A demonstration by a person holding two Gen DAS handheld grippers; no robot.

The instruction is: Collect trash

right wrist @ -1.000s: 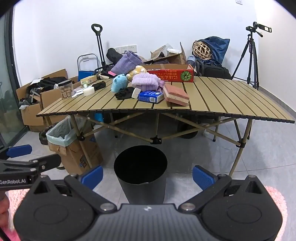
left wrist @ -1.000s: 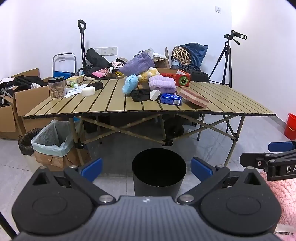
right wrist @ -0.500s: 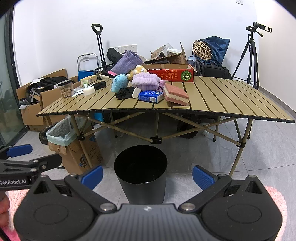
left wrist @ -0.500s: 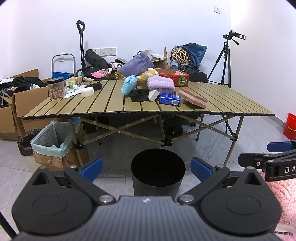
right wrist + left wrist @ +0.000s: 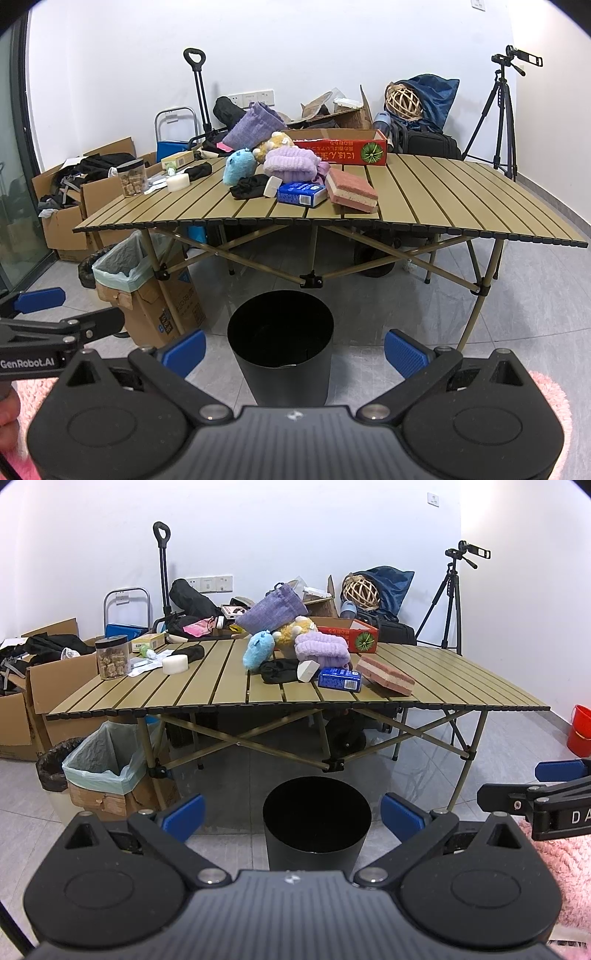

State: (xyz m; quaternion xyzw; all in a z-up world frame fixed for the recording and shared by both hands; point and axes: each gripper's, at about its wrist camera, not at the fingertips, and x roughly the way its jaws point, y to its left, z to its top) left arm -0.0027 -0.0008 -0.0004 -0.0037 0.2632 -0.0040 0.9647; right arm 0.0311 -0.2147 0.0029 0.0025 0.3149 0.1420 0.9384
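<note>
1. Two grippers are held low and well back from the folding table (image 5: 461, 686), the left gripper (image 5: 291, 814) and the right gripper (image 5: 293, 347) each spread wide with nothing between the blue pads.
2. A black bin (image 5: 280, 347) stands on the floor just in front of the table, between the fingers in both views; it appears nearly empty.
3. Likely trash is seen on the slatted top: a blue carton (image 5: 340, 678), a small white block (image 5: 307, 671) and a pink sponge (image 5: 386, 675), clustered near the table's front edge beside plush toys (image 5: 258, 650).
4. The step in hand is judged to be the approach; nothing has been picked yet.
5. Next, one gripper would have to be raised above the tabletop and carried forward to a chosen item, the jaws kept wide until it is straddled.
</note>
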